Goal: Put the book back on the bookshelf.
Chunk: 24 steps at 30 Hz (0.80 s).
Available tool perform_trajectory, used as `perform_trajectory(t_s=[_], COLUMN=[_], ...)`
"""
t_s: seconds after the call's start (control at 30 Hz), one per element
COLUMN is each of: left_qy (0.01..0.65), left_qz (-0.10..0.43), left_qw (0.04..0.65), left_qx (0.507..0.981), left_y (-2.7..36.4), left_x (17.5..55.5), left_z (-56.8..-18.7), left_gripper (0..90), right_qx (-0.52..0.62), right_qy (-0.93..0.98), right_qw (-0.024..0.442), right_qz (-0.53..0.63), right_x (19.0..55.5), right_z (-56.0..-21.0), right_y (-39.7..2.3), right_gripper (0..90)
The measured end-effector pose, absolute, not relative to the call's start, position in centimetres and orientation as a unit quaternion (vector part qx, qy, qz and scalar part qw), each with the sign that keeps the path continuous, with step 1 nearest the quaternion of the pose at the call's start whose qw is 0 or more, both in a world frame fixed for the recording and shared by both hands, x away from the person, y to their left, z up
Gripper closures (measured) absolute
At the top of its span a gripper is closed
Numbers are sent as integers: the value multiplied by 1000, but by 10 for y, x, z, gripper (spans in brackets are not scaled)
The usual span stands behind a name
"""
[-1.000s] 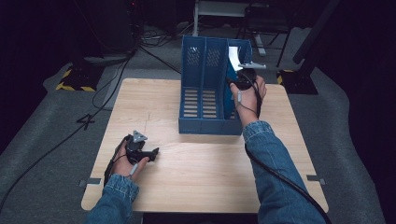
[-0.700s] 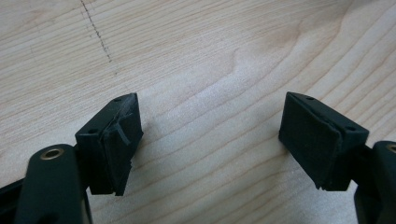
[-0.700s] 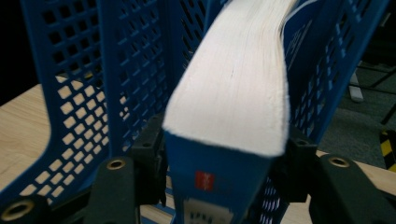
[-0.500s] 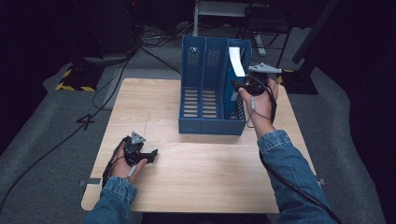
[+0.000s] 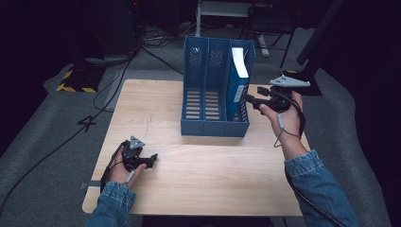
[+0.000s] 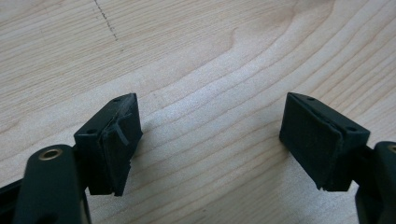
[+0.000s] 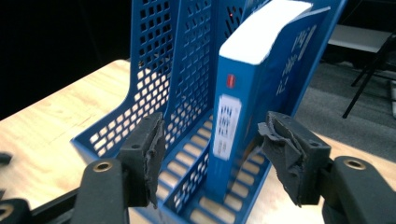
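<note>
Blue book's (image 5: 237,80) lower part hidden inside the file rack (image 5: 203,124).

On my screen: wooden table (image 5: 189,175). Blue file rack (image 5: 208,94) standing toward its far side, a blue book (image 5: 238,80) upright in the right-hand compartment. My right gripper (image 5: 250,99) sits just beside the rack's right wall, jaws just opening, nothing between them. My left gripper (image 5: 152,160) rests on the near left.
</note>
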<state>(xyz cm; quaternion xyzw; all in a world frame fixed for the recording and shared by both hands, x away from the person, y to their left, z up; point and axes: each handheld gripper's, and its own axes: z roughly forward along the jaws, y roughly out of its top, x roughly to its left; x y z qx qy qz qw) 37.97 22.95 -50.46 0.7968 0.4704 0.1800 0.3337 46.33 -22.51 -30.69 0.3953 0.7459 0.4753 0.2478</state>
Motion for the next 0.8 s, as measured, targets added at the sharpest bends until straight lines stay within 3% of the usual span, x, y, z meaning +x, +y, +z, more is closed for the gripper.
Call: perform_trajectory(t_s=[0.4, 0.8], left_qy=[470, 469], left_qz=[177, 179], left_qw=[333, 332], left_qx=[798, 799], left_y=[229, 229], left_x=[382, 383], left_z=[-505, -505], left_gripper=[180, 177], right_qx=[397, 420], right_qy=[761, 771], right_qw=[202, 171], right_qz=[471, 446], right_x=[427, 398], right_z=[-335, -406], right_y=[-266, -294], right_gripper=[380, 358])
